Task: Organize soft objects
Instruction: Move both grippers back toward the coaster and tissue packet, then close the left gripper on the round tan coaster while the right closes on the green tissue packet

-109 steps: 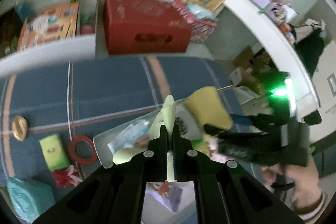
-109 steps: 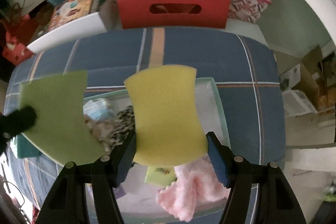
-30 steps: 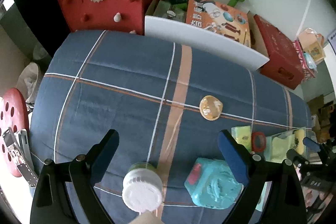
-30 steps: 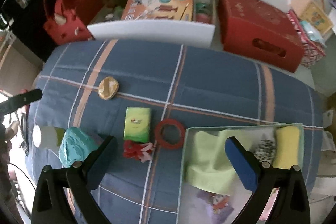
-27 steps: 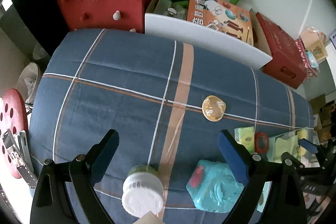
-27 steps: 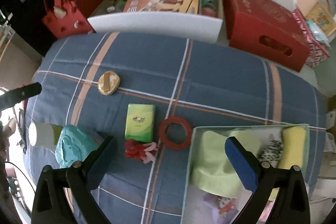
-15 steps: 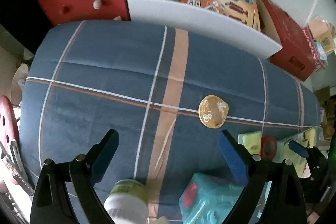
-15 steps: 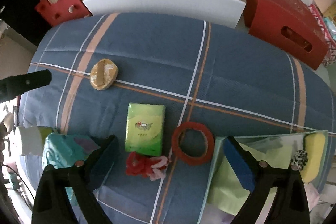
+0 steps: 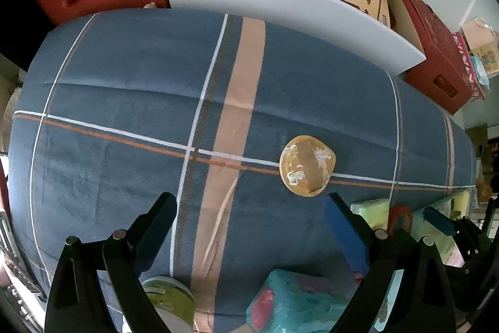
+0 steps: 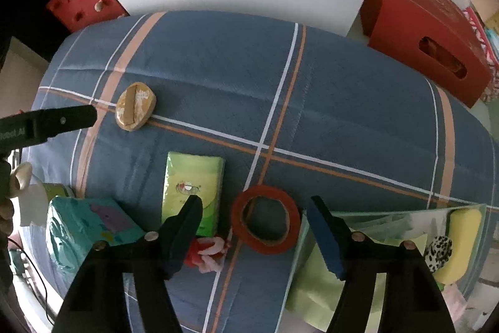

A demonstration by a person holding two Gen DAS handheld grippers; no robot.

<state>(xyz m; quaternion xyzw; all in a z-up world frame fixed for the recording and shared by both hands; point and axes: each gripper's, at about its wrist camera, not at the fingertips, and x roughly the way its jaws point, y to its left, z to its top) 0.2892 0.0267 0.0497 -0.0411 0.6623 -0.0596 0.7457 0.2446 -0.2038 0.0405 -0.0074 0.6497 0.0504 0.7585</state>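
My right gripper (image 10: 255, 208) points down at the blue plaid tablecloth. Its jaws are closing, with a red tape ring (image 10: 265, 219) lying on the cloth between the fingers and the pads not touching it. A green tissue pack (image 10: 193, 186) lies by the left finger, and a red-and-white fluffy piece (image 10: 205, 252) lies below it. My left gripper (image 9: 249, 208) hangs open over bare cloth with nothing in it. A tan round packet (image 9: 307, 166) lies just beyond its right finger, and a teal soft pack (image 9: 296, 301) lies under that finger.
A clear tray (image 10: 405, 209) at the right holds a green cloth (image 10: 315, 286), a yellow sponge (image 10: 461, 239) and a leopard-print piece (image 10: 439, 250). A white-capped bottle (image 9: 165, 298) stands by the left finger. A white board (image 10: 237, 2), red boxes and a red bag line the far edge.
Both grippers have sunk toward the table and the objects loom larger. The right jaws have narrowed around the red ring. The sponges held earlier now lie in the tray.
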